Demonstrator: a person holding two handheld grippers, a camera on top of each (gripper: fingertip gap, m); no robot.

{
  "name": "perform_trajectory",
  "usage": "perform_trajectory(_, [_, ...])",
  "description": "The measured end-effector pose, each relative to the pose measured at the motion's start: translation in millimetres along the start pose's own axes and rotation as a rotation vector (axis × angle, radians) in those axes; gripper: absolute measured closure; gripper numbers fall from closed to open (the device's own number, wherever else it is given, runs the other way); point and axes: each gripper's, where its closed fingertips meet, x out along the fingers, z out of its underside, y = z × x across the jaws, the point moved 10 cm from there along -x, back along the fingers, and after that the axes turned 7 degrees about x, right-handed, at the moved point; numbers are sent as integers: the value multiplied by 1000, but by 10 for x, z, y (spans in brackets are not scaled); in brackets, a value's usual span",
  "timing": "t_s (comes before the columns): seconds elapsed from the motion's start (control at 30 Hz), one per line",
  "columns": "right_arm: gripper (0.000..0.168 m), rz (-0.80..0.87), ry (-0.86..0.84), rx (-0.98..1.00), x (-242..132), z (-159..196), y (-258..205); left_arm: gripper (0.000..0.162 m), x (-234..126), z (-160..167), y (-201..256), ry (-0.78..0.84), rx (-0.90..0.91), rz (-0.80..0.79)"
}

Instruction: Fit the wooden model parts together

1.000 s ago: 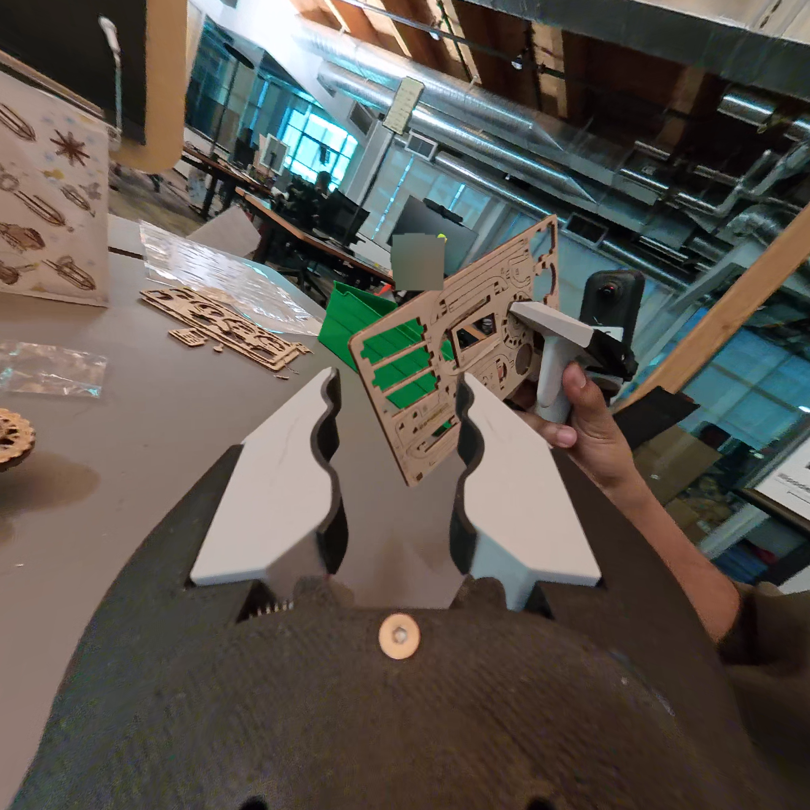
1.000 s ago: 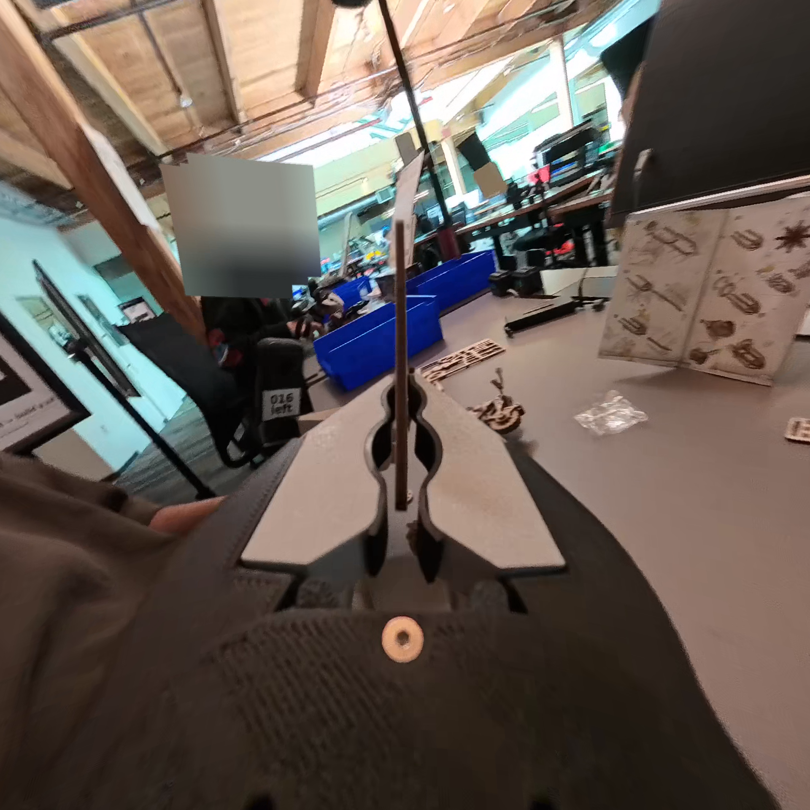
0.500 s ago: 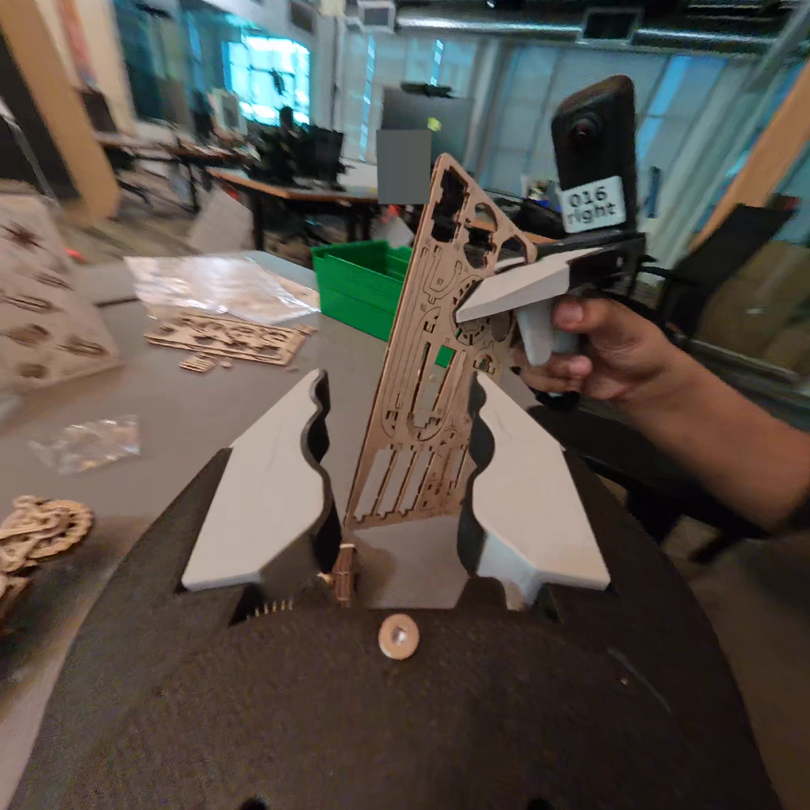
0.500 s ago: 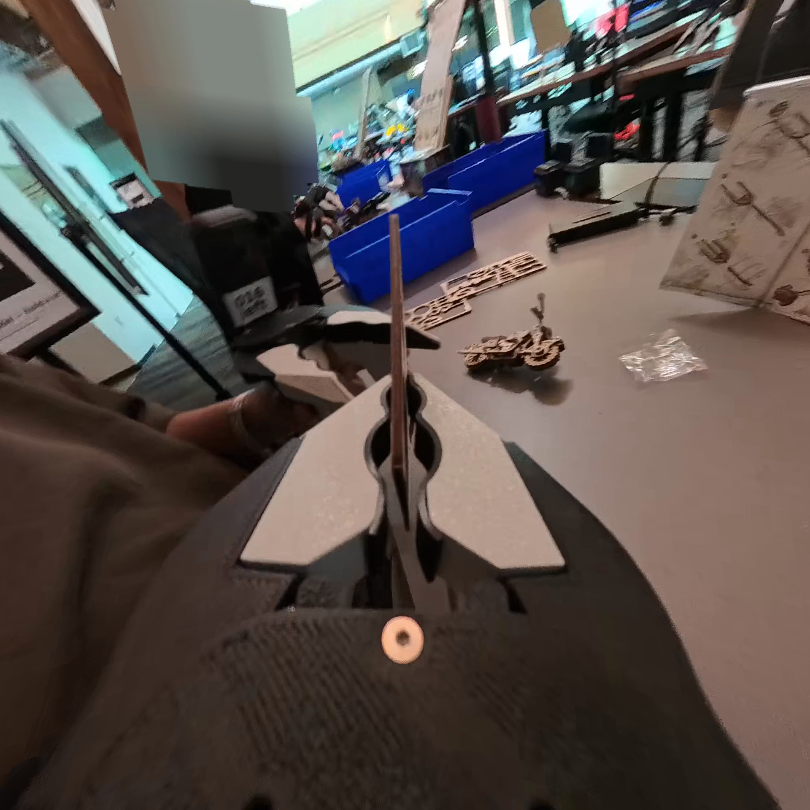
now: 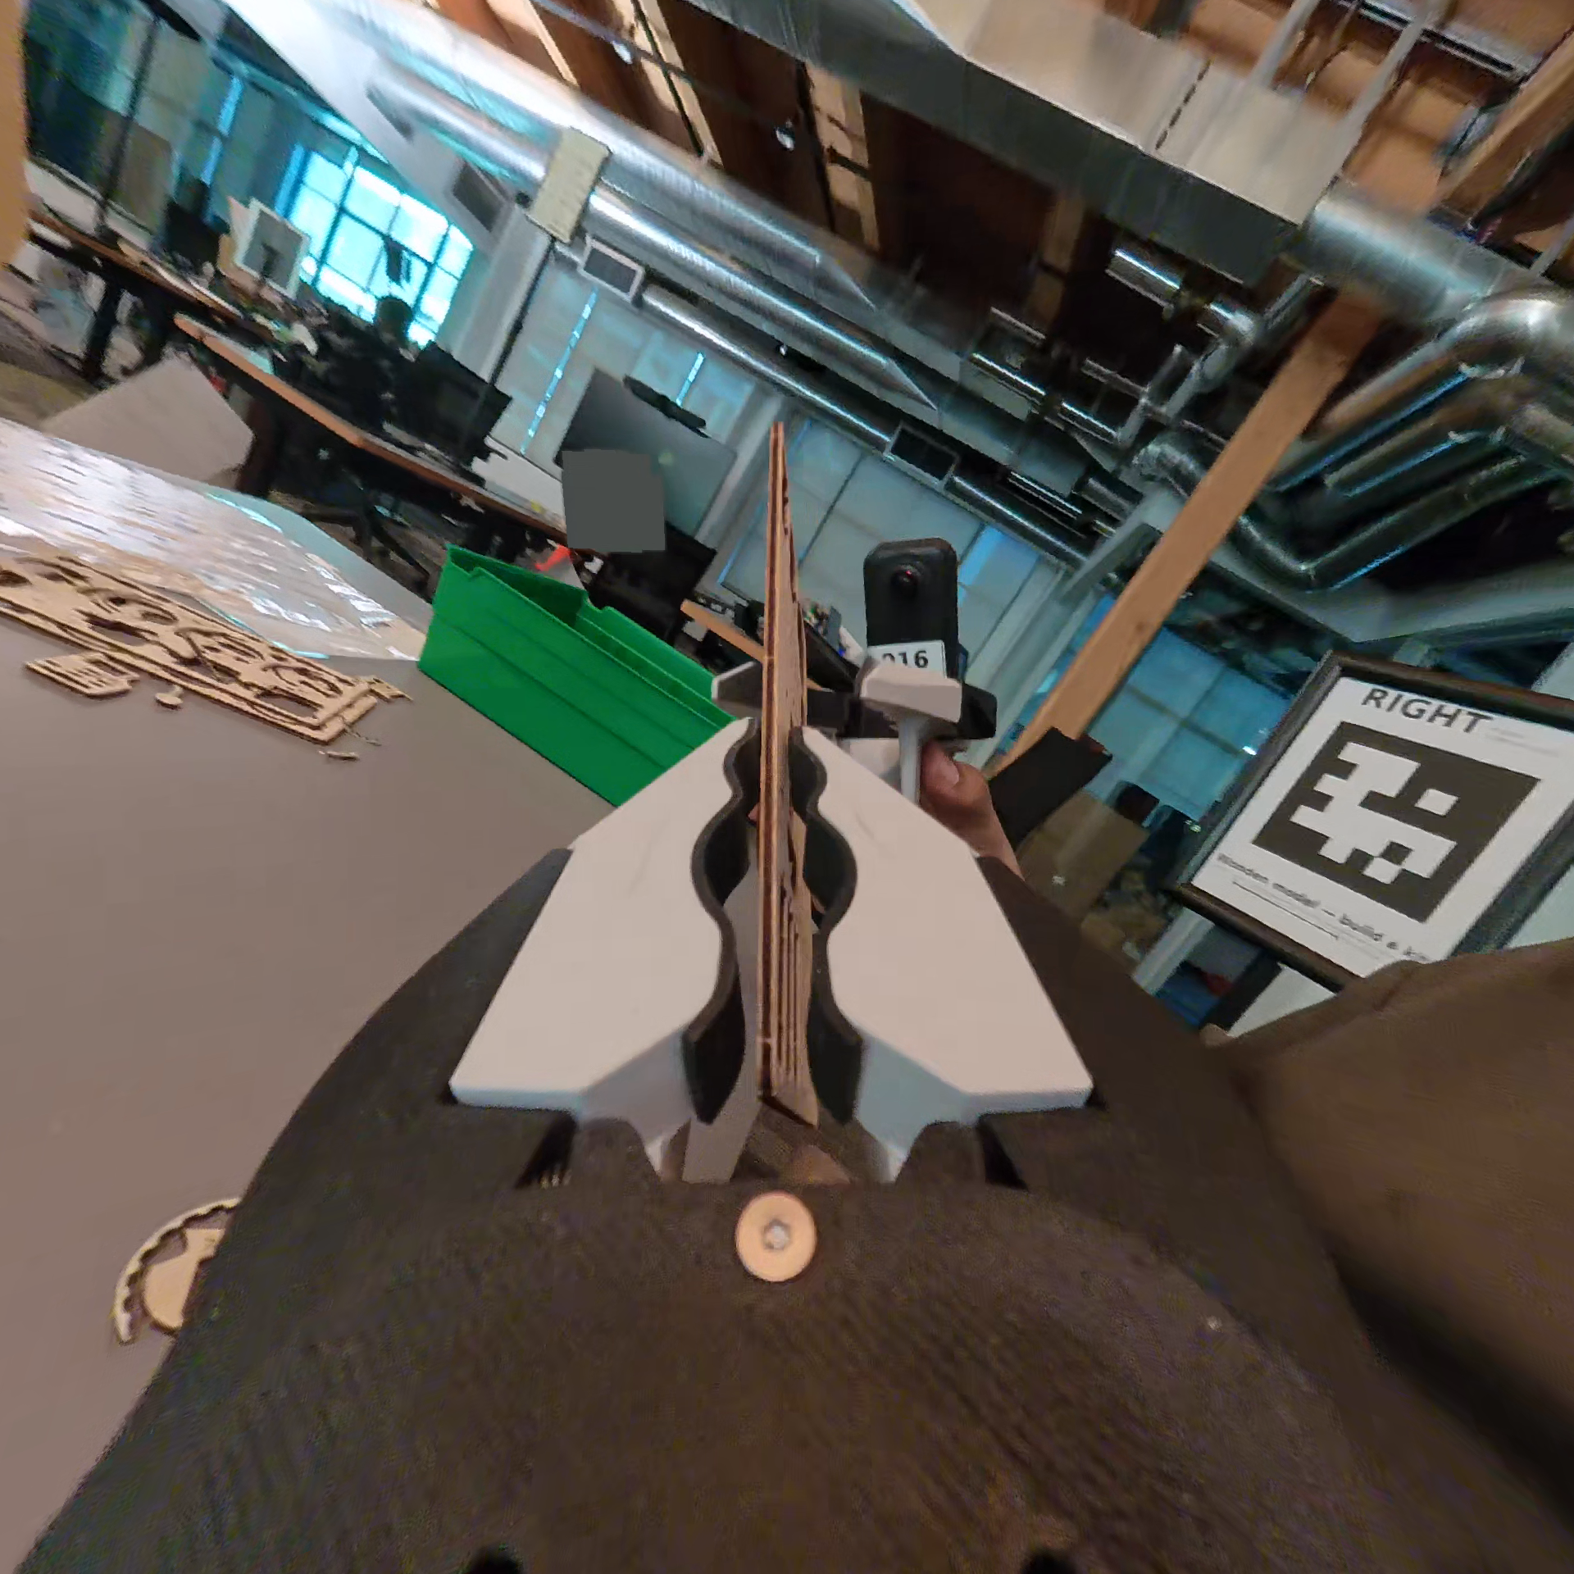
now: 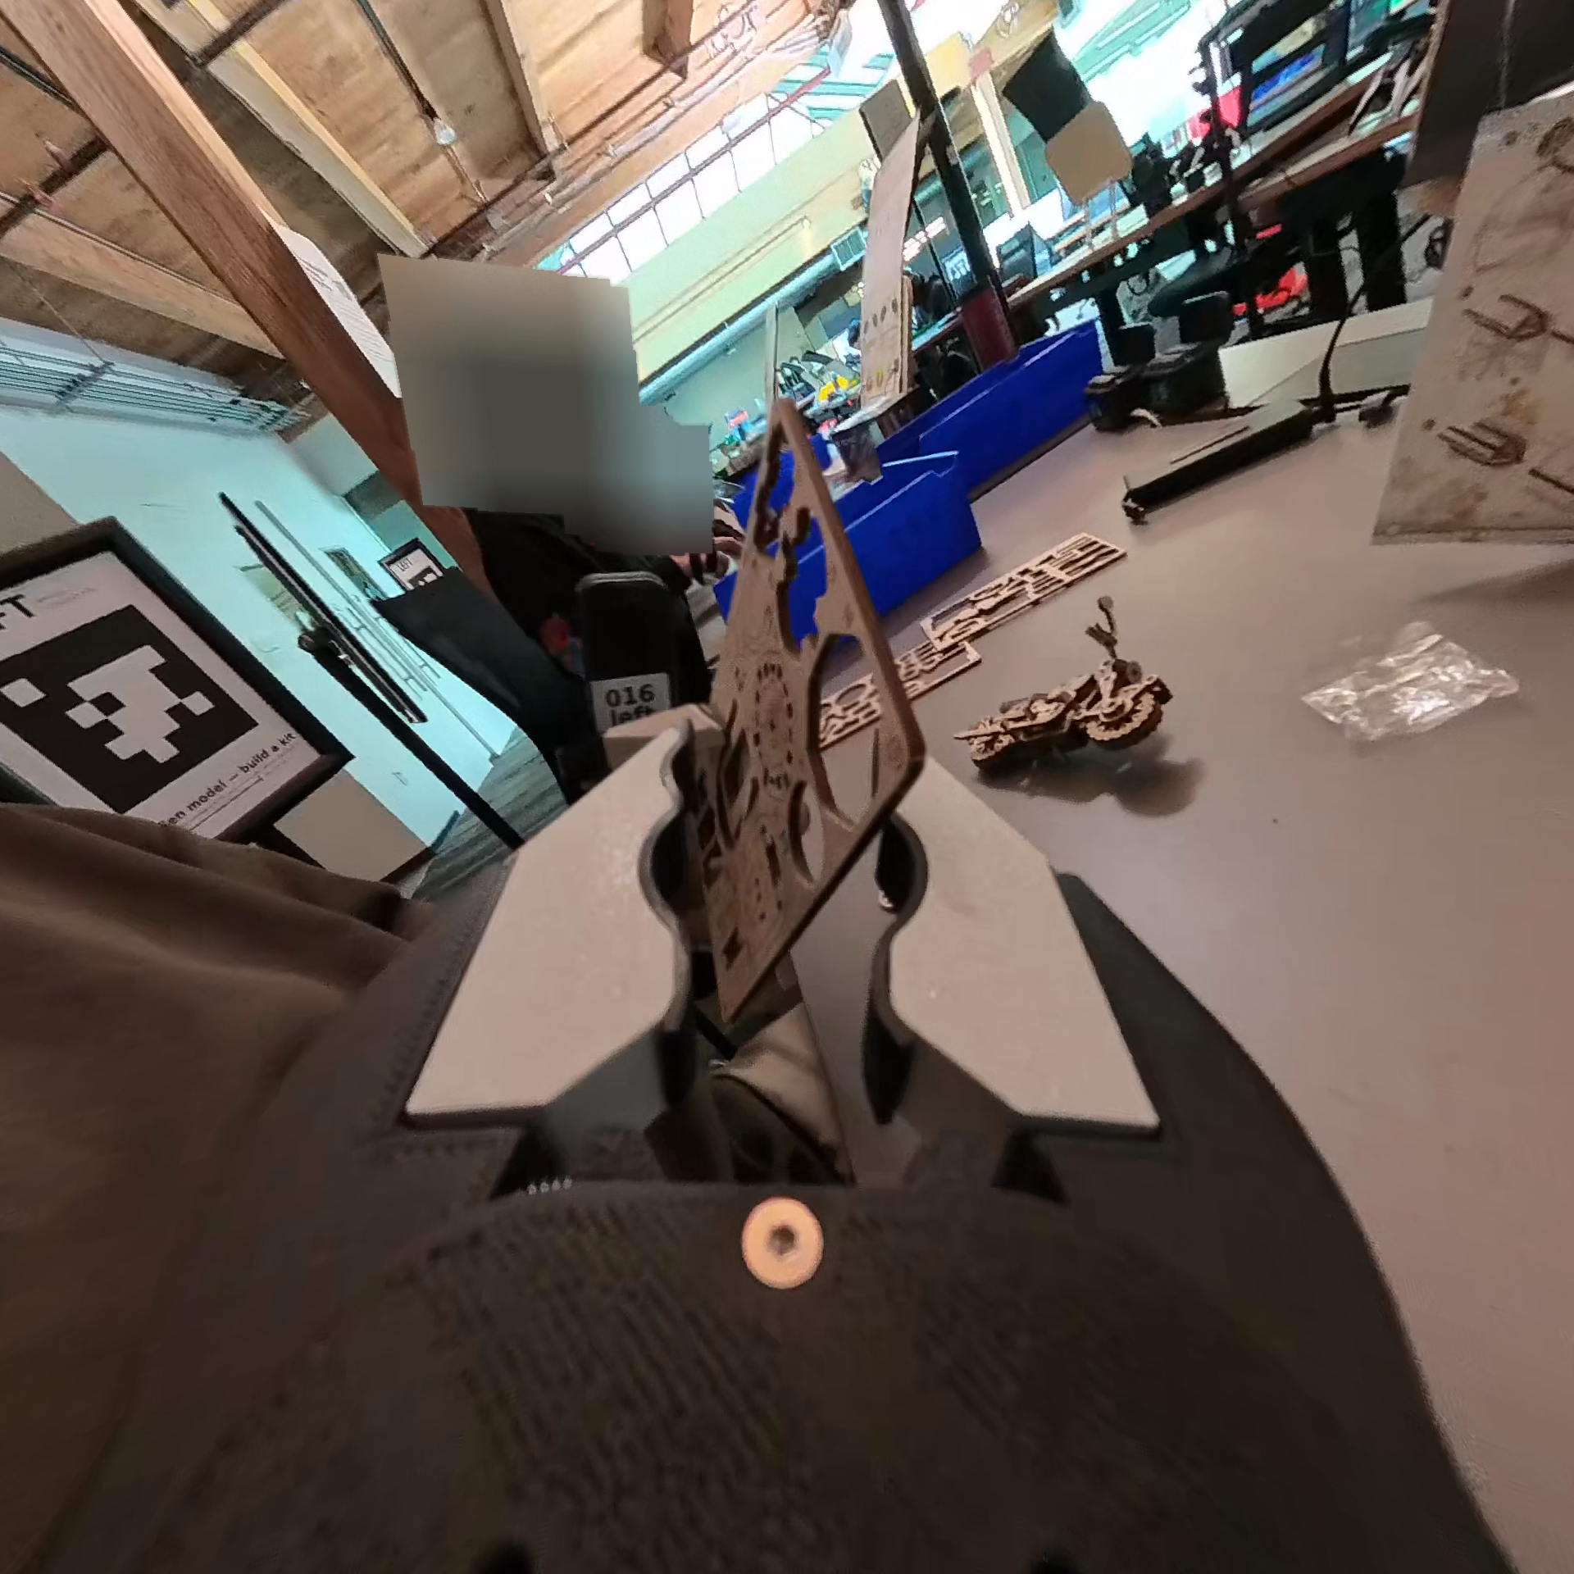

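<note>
While the left gripper [image 5: 773, 766] is clamped edge-on onto the laser-cut wooden sheet [image 5: 779, 698], the right gripper [image 6: 779, 801] stands spread, its jaws apart on either side of the same sheet [image 6: 801, 749], which leans between them without being pinched. The sheet is held in the air above the grey table [image 6: 1278, 937], rising toward twelve o'clock in the left wrist view. It is likely light and stiff but brittle: thin ply weakened by many cut-outs, so a grip on the solid border seems safer than on the fretted middle, and twisting could snap the fine bridges. At two o'clock in the right wrist view a built wooden motorcycle [image 6: 1073, 715] rests on the table. Both grippers carry small white labels, and framed signs with coded patterns stand behind; their wording is left unread.
</note>
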Motion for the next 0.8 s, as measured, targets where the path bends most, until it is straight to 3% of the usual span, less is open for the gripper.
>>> perform_trajectory(0.3, [134, -1, -46, 60, 171, 186, 64, 161, -36, -19, 82, 103, 133, -91])
perform_trajectory(0.47, [155, -84, -29, 96, 179, 199, 32, 159, -24, -8, 108, 98, 172, -99])
perform_trajectory(0.63, [167, -110, -60, 69, 145, 163, -8, 146, -50, -22, 41, 78, 171, -123])
perform_trajectory(0.8, [168, -34, -66, 7, 55, 107, 50, 153, -47, -52, 3, -60, 289, -178])
